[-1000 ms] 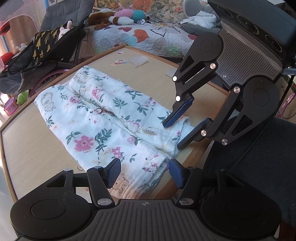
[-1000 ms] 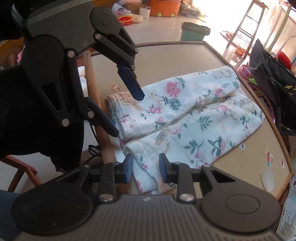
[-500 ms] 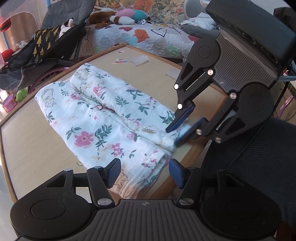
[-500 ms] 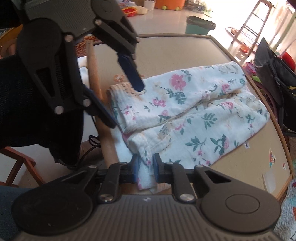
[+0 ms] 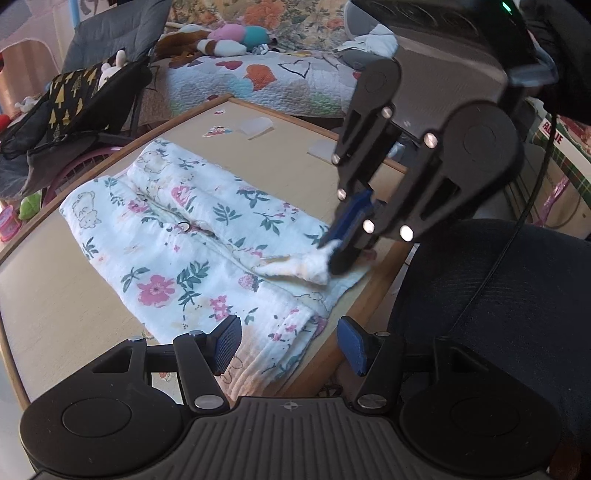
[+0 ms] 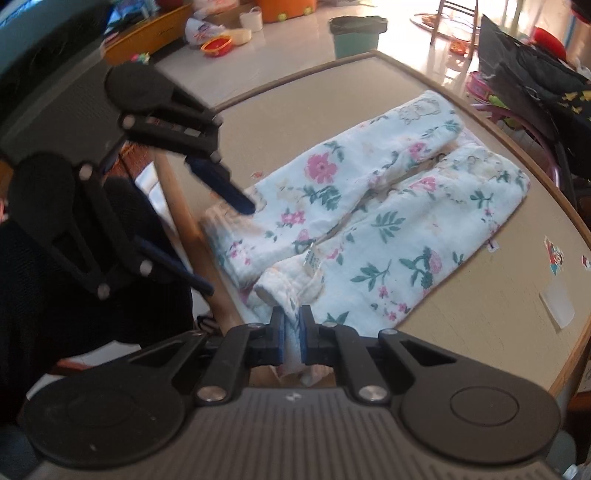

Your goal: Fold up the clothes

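Left wrist view:
Garment [image 5: 192, 236]: flat on table [image 5: 55, 295], near front edge.
Left gripper [image 5: 288, 341]: released, hovering over hem.
Right gripper [image 5: 338, 251]: closing, pinching hem.
Around: chair [image 5: 92, 96], bed [image 5: 258, 81] behind.

Right wrist view:
Right gripper [image 6: 293, 326]: cloth between pads.
Around: bin [image 6: 356, 35], toys on floor.

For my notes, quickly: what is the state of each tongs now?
Left tongs: open, holding nothing, above the floral baby pants.
Right tongs: closing, pinching a pants cuff.

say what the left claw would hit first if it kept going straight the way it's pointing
Most likely the near hem of the floral garment at the table edge: the open left claw straddles it from above. Depth is unclear, so this is a judgement.
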A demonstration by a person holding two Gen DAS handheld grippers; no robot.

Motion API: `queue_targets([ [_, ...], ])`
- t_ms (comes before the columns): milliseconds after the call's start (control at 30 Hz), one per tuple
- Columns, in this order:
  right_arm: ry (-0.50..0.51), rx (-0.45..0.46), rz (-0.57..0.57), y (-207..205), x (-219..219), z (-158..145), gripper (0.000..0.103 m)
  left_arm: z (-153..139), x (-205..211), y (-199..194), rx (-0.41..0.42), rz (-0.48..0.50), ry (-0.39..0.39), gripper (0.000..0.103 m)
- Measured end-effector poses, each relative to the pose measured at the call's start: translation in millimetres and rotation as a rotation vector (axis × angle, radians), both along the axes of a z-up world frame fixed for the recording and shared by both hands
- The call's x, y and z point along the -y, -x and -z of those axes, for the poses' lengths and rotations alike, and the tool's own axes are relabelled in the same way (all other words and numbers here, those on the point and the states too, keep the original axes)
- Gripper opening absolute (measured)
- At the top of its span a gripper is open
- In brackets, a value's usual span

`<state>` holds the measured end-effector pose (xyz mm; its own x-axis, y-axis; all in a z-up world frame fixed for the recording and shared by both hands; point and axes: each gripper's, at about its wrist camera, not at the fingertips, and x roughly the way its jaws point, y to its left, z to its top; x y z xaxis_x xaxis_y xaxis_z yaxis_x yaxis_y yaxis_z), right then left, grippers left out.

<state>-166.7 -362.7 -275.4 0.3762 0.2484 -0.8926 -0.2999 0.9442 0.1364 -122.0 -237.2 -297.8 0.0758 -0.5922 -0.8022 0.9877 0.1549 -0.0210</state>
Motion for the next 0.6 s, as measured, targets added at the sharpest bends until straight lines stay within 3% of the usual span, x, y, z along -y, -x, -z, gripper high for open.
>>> queue_targets([
  [167, 0.009, 0.002, 0.038, -9, 10, -2, 0.008, 1, 2, 5, 0.03, 0.043, -0.032, 0.059],
  [333, 0.063, 0.0, -0.08, -3, -6, 3, 0.009, 4, 2, 11, 0.043, 0.089, -0.064, 0.059],
  [600, 0.134, 0.011, -0.209, 6, -30, 15, 0.029, 5, -2, 9, 0.029, 0.079, -0.055, 0.059],
])
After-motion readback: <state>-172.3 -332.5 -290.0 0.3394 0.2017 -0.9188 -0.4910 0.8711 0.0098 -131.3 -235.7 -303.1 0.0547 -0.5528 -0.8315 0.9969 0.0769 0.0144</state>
